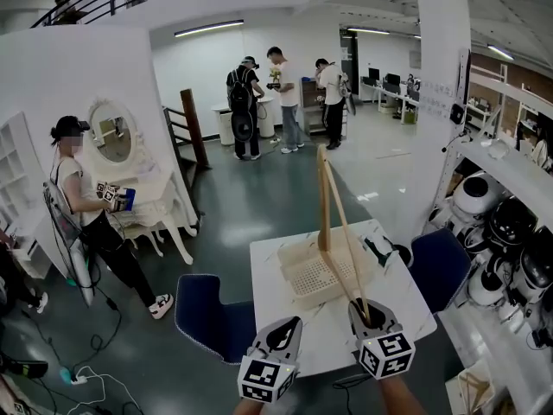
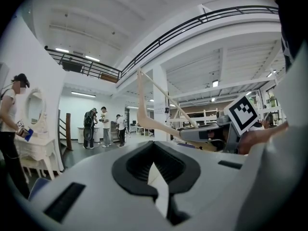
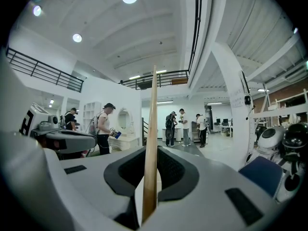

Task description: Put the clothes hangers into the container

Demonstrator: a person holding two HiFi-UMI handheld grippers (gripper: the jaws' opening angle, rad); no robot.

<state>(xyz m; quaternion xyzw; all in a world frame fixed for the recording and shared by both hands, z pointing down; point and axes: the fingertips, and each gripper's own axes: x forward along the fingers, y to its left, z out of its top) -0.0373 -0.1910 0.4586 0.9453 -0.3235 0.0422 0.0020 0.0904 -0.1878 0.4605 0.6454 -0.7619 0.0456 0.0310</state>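
Note:
A wooden clothes hanger (image 1: 324, 199) stands upright over the cream perforated container (image 1: 304, 277) on the white table (image 1: 268, 266). My right gripper (image 1: 367, 311) is shut on the hanger's lower bar, near the table's front edge. In the right gripper view the hanger bar (image 3: 151, 143) runs straight up between the jaws of my right gripper (image 3: 148, 198). My left gripper (image 1: 281, 331) hovers beside it at the table's front, jaws together with nothing in them. From the left gripper (image 2: 156, 177) I see the hanger (image 2: 143, 110) and the right gripper (image 2: 211, 134) to the right.
A dark small object (image 1: 380, 251) lies at the table's right side. Blue chairs (image 1: 212, 314) (image 1: 441, 266) stand left and right of the table. A shelf with white and black appliances (image 1: 510, 232) fills the right. People stand at the left and at the back.

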